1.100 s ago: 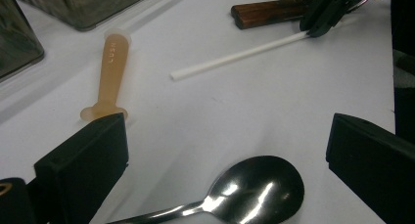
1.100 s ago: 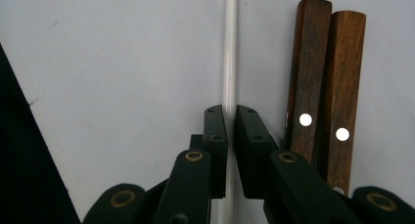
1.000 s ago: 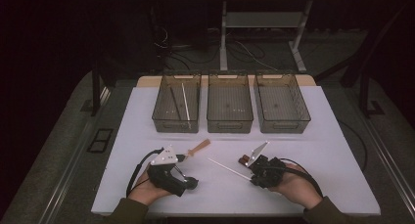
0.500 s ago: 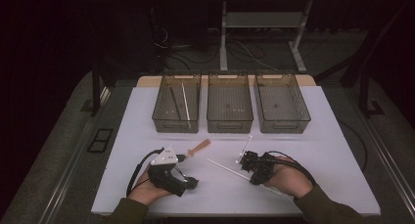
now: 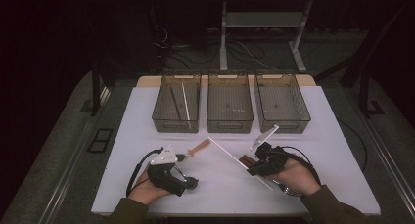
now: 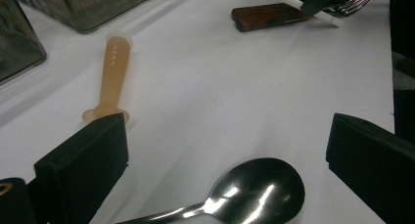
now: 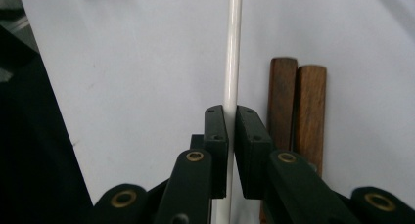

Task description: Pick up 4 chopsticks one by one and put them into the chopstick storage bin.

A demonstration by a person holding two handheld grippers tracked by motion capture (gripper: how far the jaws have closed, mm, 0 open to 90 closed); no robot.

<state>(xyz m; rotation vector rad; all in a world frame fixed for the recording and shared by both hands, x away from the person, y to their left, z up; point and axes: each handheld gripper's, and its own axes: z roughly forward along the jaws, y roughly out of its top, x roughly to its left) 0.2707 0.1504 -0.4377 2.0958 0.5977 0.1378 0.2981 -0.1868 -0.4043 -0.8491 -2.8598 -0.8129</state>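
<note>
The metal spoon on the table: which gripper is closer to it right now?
Left. The left gripper has its open jaws either side of the spoon. The right gripper is off to the side, shut on the white stick.

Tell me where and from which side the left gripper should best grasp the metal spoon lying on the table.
Probably the thin handle, not the bowl: the spoon lies flat, its wide bowl low against the table. Come from above, the open left gripper straddling the handle crosswise.

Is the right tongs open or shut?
Shut: the right tongs pinch the thin white stick between both black pads.
</note>
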